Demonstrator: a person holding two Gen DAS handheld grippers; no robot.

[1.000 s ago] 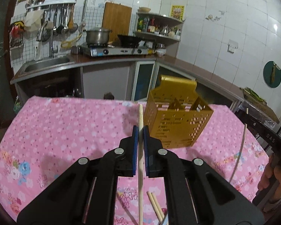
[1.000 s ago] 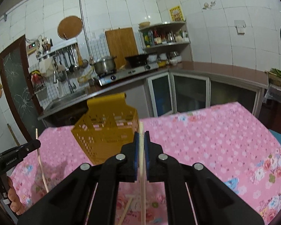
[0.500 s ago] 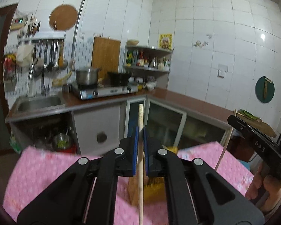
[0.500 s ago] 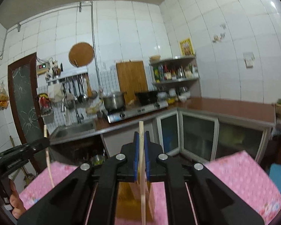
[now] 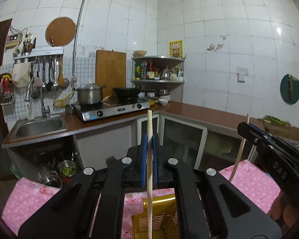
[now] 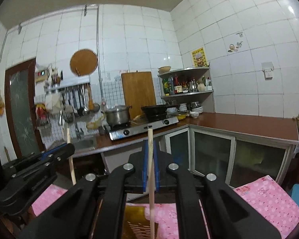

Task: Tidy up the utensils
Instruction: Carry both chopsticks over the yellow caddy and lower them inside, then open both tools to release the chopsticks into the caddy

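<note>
You've swung both claws up since a sec ago: left claw (image 5: 149, 151) & right claw (image 6: 150, 159) each clamp a chopstick (image 5: 149, 171) upright over the gold utensil basket (image 5: 159, 217), ready to drop in.

Both grippers have risen, yellow basket (image 5: 157, 217) now below them.

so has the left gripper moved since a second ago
Yes. The left gripper has tipped up: the gold utensil holder, formerly above its fingers, now sits low between them, with the stove above.
</note>
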